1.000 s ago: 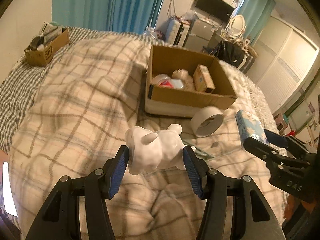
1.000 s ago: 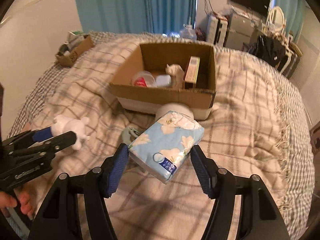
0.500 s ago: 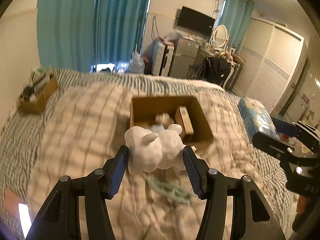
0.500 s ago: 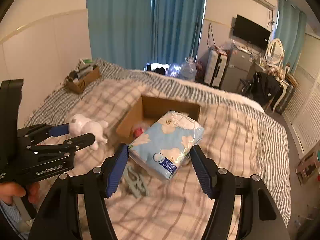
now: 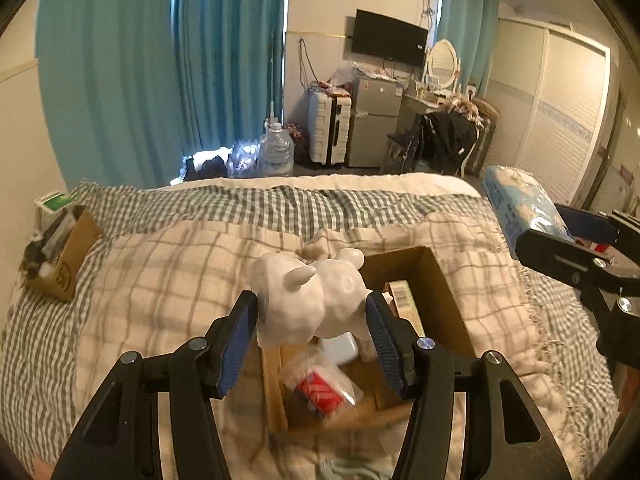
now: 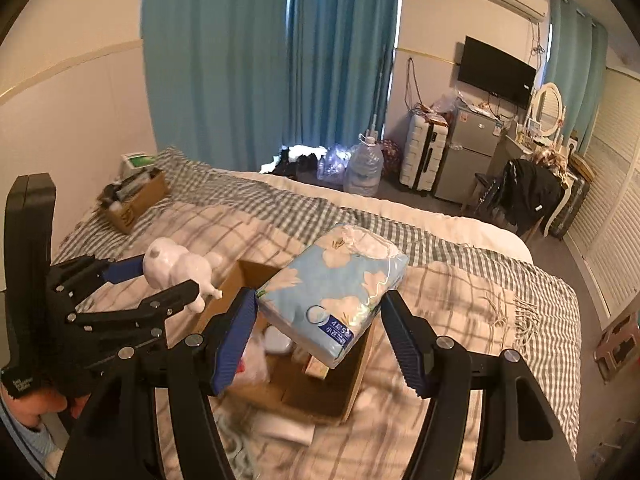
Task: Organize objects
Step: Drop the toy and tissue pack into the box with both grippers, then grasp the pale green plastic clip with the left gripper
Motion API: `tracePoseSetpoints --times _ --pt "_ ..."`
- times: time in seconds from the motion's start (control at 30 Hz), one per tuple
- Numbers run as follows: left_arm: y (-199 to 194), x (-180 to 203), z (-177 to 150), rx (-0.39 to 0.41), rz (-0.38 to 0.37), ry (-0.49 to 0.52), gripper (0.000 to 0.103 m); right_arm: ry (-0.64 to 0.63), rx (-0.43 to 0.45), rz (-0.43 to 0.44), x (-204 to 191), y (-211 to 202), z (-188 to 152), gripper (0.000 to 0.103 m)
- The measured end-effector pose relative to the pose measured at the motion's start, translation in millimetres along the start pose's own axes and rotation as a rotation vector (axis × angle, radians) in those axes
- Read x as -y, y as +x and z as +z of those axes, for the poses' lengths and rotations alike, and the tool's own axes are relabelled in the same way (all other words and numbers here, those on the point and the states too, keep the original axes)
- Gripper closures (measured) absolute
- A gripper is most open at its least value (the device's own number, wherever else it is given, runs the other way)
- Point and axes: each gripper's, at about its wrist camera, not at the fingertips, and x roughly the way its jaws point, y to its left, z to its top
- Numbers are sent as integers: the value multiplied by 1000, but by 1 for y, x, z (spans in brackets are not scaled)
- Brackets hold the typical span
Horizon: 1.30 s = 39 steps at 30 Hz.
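My left gripper (image 5: 312, 316) is shut on a white animal figurine (image 5: 308, 300) and holds it in the air over the open cardboard box (image 5: 448, 300) on the bed. My right gripper (image 6: 320, 320) is shut on a blue floral tissue pack (image 6: 332, 292), held above the same box (image 6: 352, 384). The box holds a red packet (image 5: 318, 394), a white tub and a small carton (image 5: 404, 300). The right wrist view shows the left gripper (image 6: 168, 276) with the figurine (image 6: 176, 268) at the left. The left wrist view shows the tissue pack (image 5: 520, 212) at the right.
A small cardboard box (image 5: 64, 260) of odds and ends sits at the bed's far left. The bed carries a plaid blanket (image 5: 168, 280). Beyond the bed are blue curtains, a water jug (image 5: 274, 156), a suitcase, a small fridge and a chair draped with clothes.
Both grippers rose and moved forward with their loads. They now hover over the box, which was farther ahead before. The view tilted up toward the room.
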Motion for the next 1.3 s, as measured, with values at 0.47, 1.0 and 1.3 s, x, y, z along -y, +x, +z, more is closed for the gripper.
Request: tracePoseSetpoints --times 0.47,1.0,1.3 --pt "88 6 -20 -105 -65 50 24 48 -31 -16 15 87 -16 20" --pt "-65 -17 -52 -2 18 -89 1 61 17 -81 5 -66 -50 15" --pt "-107 -20 -101 35 66 -152 0 56 15 -103 -20 -108 -105 9"
